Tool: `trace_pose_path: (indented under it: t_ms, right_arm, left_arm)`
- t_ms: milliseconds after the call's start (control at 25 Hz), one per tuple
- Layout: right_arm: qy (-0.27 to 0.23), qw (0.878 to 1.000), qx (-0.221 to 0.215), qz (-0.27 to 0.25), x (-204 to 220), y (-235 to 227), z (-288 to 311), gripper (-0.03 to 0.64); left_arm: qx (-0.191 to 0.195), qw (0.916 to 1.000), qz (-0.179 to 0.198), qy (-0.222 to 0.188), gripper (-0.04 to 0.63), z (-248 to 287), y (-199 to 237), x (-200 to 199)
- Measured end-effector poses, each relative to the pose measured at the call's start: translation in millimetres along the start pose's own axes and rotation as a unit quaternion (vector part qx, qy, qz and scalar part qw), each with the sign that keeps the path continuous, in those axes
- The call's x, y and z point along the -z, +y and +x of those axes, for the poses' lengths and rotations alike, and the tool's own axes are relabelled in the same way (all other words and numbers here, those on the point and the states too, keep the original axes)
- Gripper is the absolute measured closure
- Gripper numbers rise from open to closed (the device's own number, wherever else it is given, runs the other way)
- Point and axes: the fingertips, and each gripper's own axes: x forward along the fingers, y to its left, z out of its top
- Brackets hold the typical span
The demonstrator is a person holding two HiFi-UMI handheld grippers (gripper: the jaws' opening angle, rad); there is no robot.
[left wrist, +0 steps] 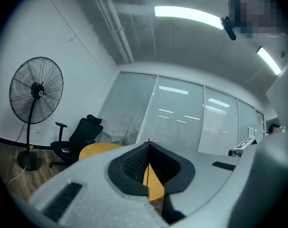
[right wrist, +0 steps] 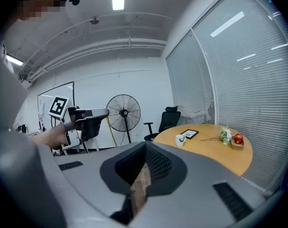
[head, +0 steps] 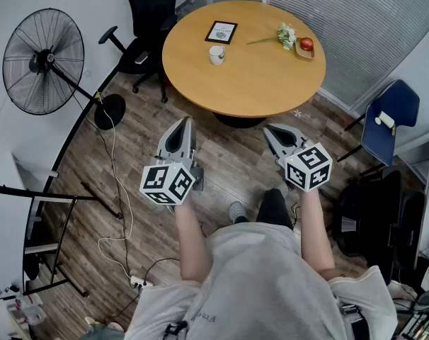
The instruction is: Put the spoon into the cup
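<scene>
The round desk [head: 257,83] stands at the far side of the room, and its curved near edge faces both grippers across a strip of open wooden floor [head: 229,154]. The cup [head: 216,54] sits on the far-left part of the desk, set well in from the left edge and just near of a picture frame [head: 221,32]. The spoon cannot be made out in any view. The flowers [head: 286,35] and an apple [head: 306,44] lie at the far right of the desk, close to its right edge. This leaves the middle and near part of the top as open wood. The left gripper [head: 184,122] is held level over the floor, just short of the desk's near-left edge, with its jaws pressed together and nothing between them. The right gripper [head: 270,128] tips slightly downward, just short of the near-right edge, and its jaws also meet at the tips with nothing held. The 2 grippers are well apart, with clear floor between them. To the left, a standing fan [head: 43,61] has its base near the desk's left side, and a cable [head: 115,161] trails from there along the floor toward the near side. A black office chair [head: 152,13] crowds the desk's far-left edge. On the right, a blue chair [head: 388,119] stands apart from the desk, beside the blinds [head: 356,20].
</scene>
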Motion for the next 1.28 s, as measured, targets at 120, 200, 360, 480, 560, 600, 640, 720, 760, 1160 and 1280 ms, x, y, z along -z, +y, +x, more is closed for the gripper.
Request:
trace_pose_path:
  t_ms: [120,200,360,480,560,600,640,720,760,1160,1280]
  right_arm:
    - [-0.007,1.0,0.0,-0.001,0.4,-4.8,-2.3,0.62]
    - [-0.009,1.0,0.008,0.005,0.8,-13.5,-3.9,0.62]
    - [0.004,0.999,0.038,-0.034,-8.8,-31.2,-8.9,0.62]
    - [-0.003,0.998,0.032,-0.051,-25.2,-39.0,1.2,0.62]
    - [-0.013,0.999,0.016,-0.027,-31.3,-41.2,13.0,0.62]
    - [-0.018,1.0,0.011,-0.013,-32.9,-43.1,18.5,0.62]
    - [-0.022,1.0,0.008,-0.001,-34.2,-46.4,24.0,0.62]
    - [-0.029,0.999,0.013,0.012,-37.9,-57.0,36.7,0.62]
    - [-0.032,0.999,0.017,0.014,-40.7,-62.5,43.5,0.62]
    - [-0.062,0.996,0.009,-0.07,-110.1,-104.9,108.0,0.621]
    - [-0.068,0.995,-0.017,-0.077,-126.3,-111.2,134.1,0.621]
  left_arm:
    - [0.005,1.0,0.005,-0.001,0.588,4.2,-2.1,-1.6]
    - [0.002,0.9999,0.009,-0.008,0.588,5.6,-1.0,-2.0]
    - [-0.015,0.9994,0.017,-0.027,0.588,6.4,4.2,-2.2]
    - [-0.027,0.9991,0.024,-0.023,0.588,13.7,17.8,-1.7]
    - [-0.037,0.9986,0.029,-0.025,0.588,17.4,29.7,-5.9]
    - [-0.039,0.9984,0.034,-0.024,0.588,19.7,33.9,-8.2]
    - [-0.039,0.9981,0.042,-0.022,0.588,23.1,36.9,-10.1]
    - [-0.035,0.9972,0.063,-0.017,0.588,34.2,43.6,-13.5]
    - [-0.033,0.9969,0.07,-0.015,0.588,40.7,48.4,-14.4]
    - [-0.017,0.9969,0.074,0.019,0.588,133.7,83.2,-25.7]
    - [-0.015,0.9963,0.083,0.016,0.588,158.7,90.8,-40.9]
